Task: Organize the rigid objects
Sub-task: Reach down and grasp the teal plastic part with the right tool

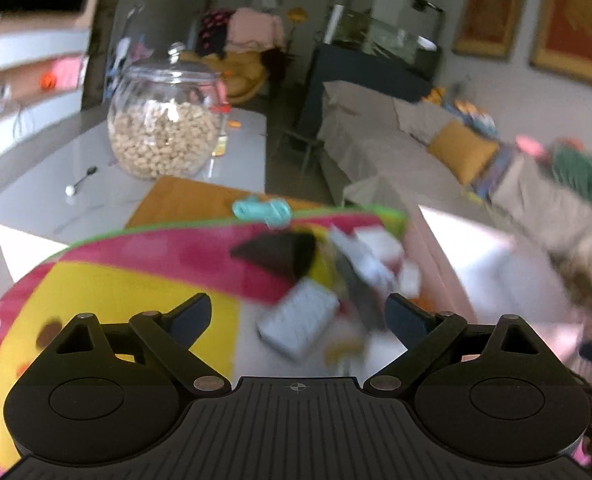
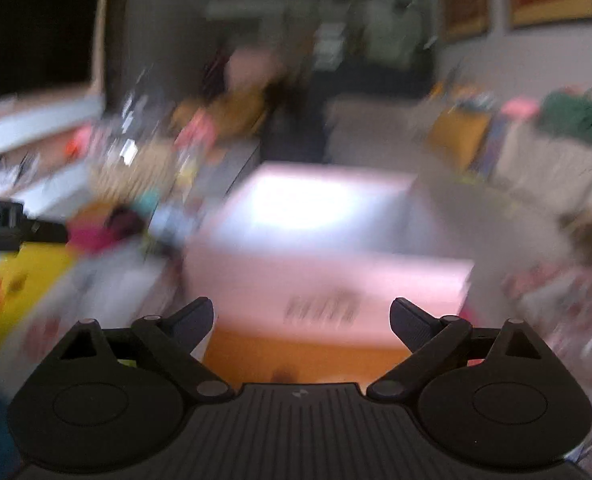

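Note:
A small heap of rigid items lies on a yellow, pink and green mat [image 1: 135,280] in the left wrist view: a black wedge [image 1: 279,254], a grey-white box [image 1: 298,322], white blocks [image 1: 376,252] and a teal piece [image 1: 261,210] at the mat's far edge. My left gripper [image 1: 300,304] hovers over the heap, open, gripping nothing. A pale pink box [image 2: 328,240] fills the middle of the blurred right wrist view, and it also shows to the right of the heap [image 1: 456,264]. My right gripper [image 2: 302,306] is open just before it, with nothing between its fingers.
A glass jar [image 1: 163,128] of nuts and a spoon [image 1: 80,181] are on the white table at the back left. A wooden board [image 1: 183,200] lies behind the mat. A covered sofa [image 1: 376,140] with a yellow cushion [image 1: 462,152] runs along the right.

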